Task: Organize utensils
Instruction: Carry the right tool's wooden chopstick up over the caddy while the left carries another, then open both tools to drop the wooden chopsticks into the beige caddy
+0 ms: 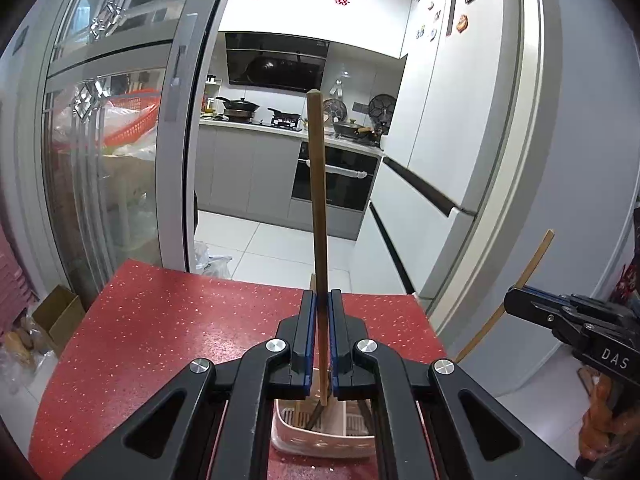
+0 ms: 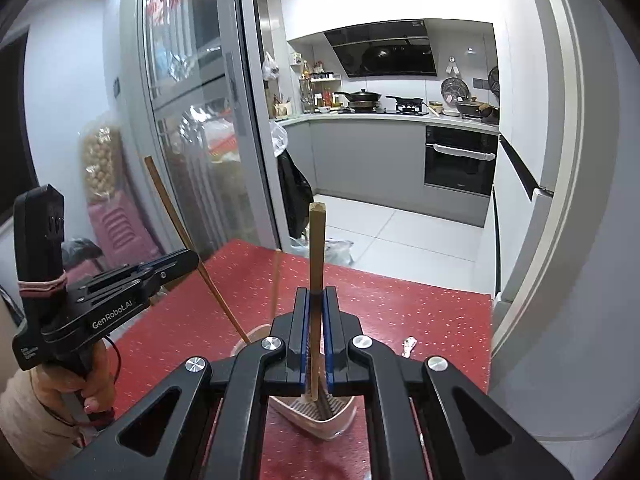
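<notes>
Held one chopstick clamped upright in left gripper, another chopstick in right gripper (over the holder on red worktop).

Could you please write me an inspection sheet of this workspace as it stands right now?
Surface: red speckled table, bare around the holder.
Job's things: one chopstick and a second chopstick, each gripped upright; pale utensil holder below with more sticks; small metal utensil lying on the table.
Clutter: nothing seen on the table.
Grippers: left gripper and right gripper, each shut on a chopstick.
Cables: thin cable by the hand.
Surroundings: kitchen, oven, glass door, cardboard box.
</notes>
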